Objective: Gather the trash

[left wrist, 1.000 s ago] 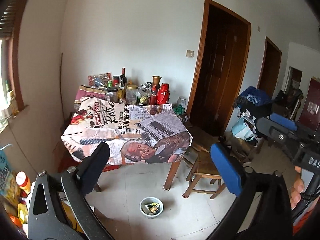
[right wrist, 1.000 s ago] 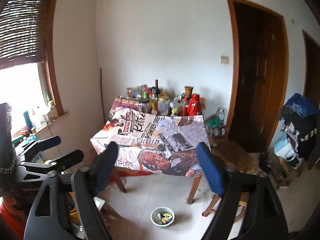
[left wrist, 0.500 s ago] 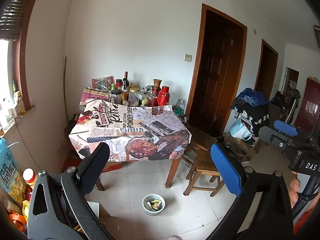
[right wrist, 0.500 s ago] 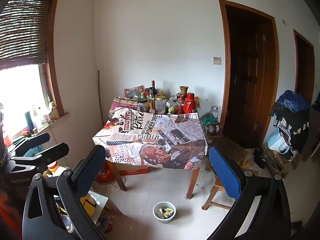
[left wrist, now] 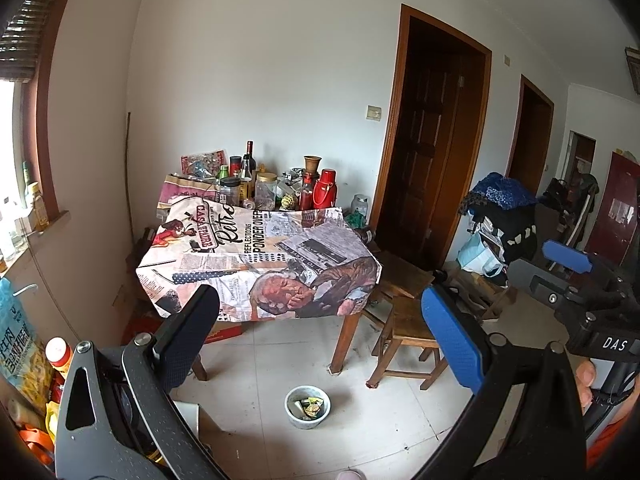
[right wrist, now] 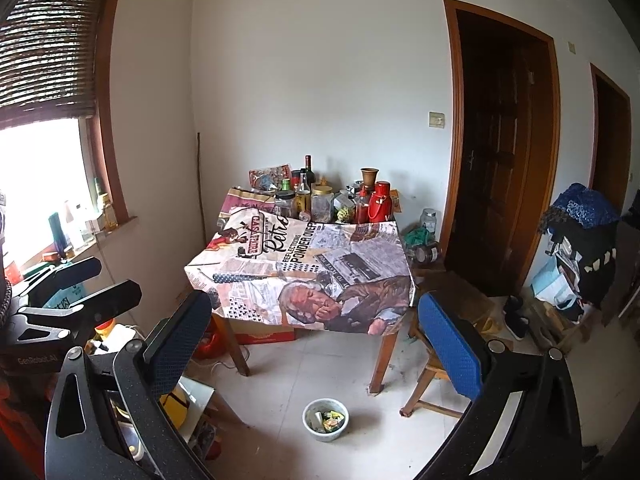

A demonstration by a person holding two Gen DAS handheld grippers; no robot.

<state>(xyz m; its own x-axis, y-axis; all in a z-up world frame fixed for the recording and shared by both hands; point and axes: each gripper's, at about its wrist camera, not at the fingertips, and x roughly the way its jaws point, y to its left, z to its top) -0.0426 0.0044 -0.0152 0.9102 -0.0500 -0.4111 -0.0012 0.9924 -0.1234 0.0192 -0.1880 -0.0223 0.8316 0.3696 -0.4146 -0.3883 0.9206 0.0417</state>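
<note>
A small white bin (left wrist: pixel 307 406) with crumpled wrappers inside stands on the tiled floor in front of the table; it also shows in the right wrist view (right wrist: pixel 325 420). My left gripper (left wrist: pixel 320 332) is open and empty, held well back from the bin. My right gripper (right wrist: pixel 316 328) is open and empty too. The right gripper also shows at the right edge of the left wrist view (left wrist: pixel 588 280), and the left gripper at the left edge of the right wrist view (right wrist: pixel 68 292).
A table (left wrist: pixel 256 256) under a printed newspaper cloth carries bottles, jars and a red flask (left wrist: pixel 325 194) at its far side. A wooden stool (left wrist: pixel 408 332) stands to its right. Bags and clutter lie at the lower left (left wrist: pixel 20 352). Dark doors (left wrist: pixel 428 160) are at the right.
Both views have pulled back and risen a little; the table and bin look smaller and further off. Both grippers stay open.
</note>
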